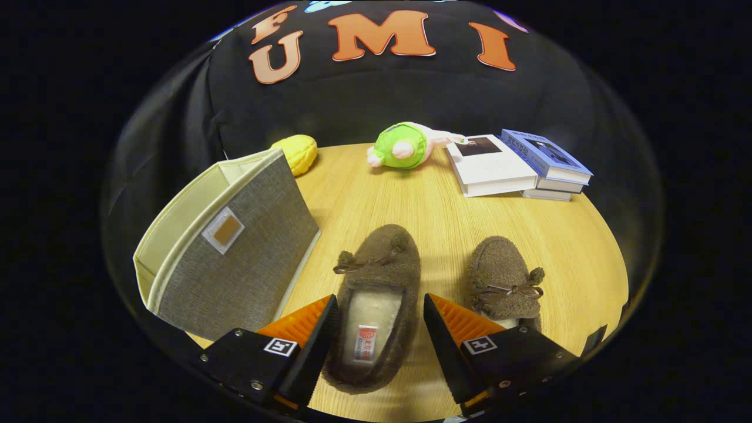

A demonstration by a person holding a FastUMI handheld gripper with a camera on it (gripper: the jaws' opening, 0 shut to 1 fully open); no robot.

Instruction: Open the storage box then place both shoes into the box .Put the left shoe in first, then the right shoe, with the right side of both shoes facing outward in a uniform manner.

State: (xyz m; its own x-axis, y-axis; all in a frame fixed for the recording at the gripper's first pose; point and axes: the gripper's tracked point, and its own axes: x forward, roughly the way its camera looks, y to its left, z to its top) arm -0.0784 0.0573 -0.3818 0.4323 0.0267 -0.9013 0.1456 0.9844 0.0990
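Observation:
Two brown fuzzy slippers lie on the wooden table (pixel 446 211). The nearer slipper (pixel 379 294), with a pale lining and a small bow, lies between my fingers with its toe pointing away. The other slipper (pixel 505 276) rests just right of my right finger, its bow toward me. My gripper (pixel 380 305) is open, the fingers standing either side of the nearer slipper without pressing it. A grey fabric storage box (pixel 235 247) with a cream lining stands left of the slippers, tilted, its open side facing left.
Beyond the slippers sit a green and pink plush toy (pixel 405 147), a yellow corn-shaped toy (pixel 299 153) behind the box, and a stack of books (pixel 517 164) at the back right. The round table's edge curves close on the right.

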